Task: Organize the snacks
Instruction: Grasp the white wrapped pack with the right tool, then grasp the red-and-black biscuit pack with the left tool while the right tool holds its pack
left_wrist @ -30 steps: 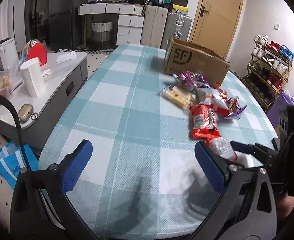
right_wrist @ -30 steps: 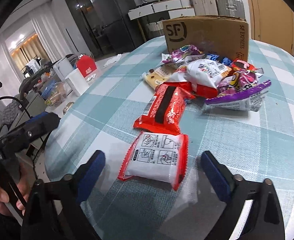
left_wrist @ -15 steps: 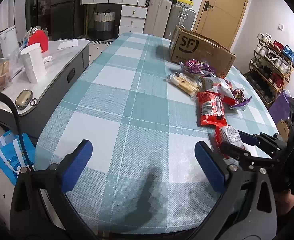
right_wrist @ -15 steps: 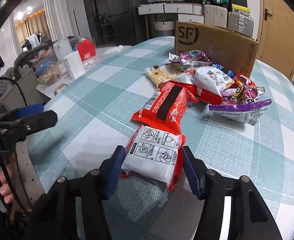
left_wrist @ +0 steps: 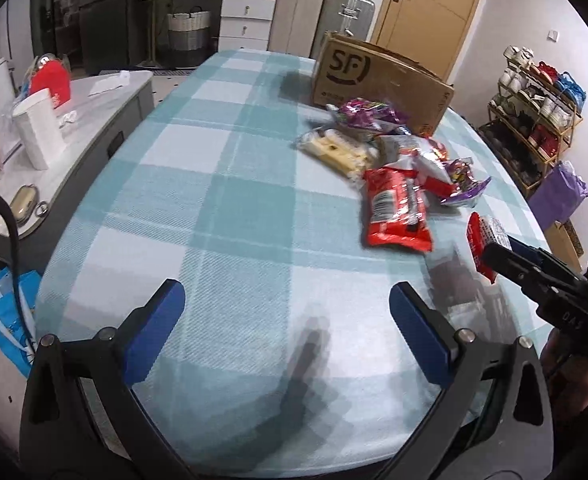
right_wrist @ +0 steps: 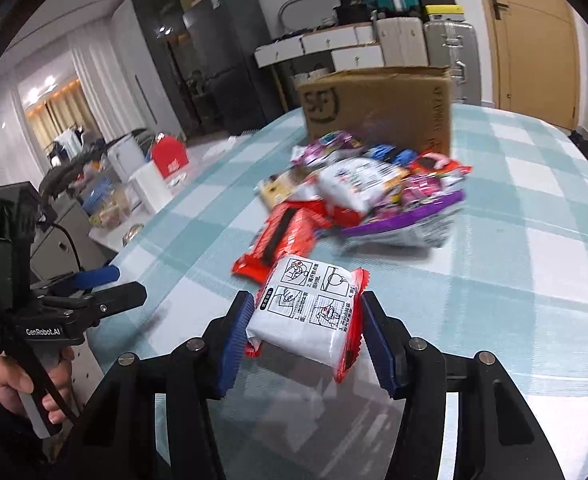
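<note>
We have the right gripper (right_wrist: 306, 330) pinching one white-and-red snack pack (right_wrist: 308, 310), lifted off the table (right_wrist: 534, 208). Left gripper (left_wrist: 286, 320) is spread, empty. One snack pile (right_wrist: 366, 196) sits beyond, one cardboard box (right_wrist: 378, 108) behind it.

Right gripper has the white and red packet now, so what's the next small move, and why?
Probably lift the white and red packet a little higher and carry it toward the cardboard box. The right gripper is shut on it, and its far end hangs over the long red packet lying between it and the box, beside the snack pile.
</note>
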